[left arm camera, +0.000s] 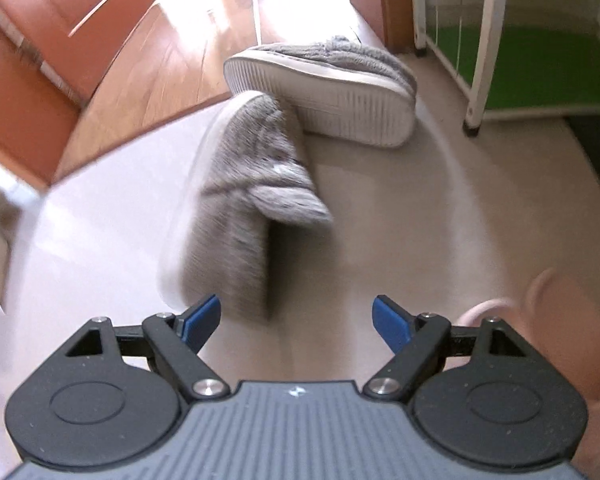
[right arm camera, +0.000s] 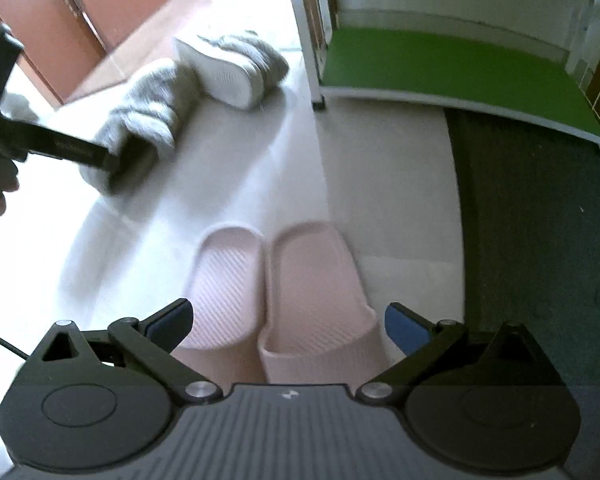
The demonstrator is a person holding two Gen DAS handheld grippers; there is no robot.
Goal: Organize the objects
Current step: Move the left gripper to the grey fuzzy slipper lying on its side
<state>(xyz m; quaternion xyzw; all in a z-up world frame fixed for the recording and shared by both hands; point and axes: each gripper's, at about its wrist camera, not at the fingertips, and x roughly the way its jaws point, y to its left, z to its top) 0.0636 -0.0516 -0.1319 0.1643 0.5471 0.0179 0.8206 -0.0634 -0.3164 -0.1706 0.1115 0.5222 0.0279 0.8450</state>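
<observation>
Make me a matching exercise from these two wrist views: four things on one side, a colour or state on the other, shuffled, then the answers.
Things:
1. near grey slipper
2. far grey slipper
3. pink slippers
4. rack shelf

Descriptions:
A. green
B. tipped, white sole showing
C. side by side on the floor in front of the right gripper
D. fuzzy upper, just ahead of the left gripper

Pairs: 1-D, 2-B, 3-C, 4-A

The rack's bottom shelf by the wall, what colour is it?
Bright green, on a white-framed rack; the right wrist view shows it best.
</observation>
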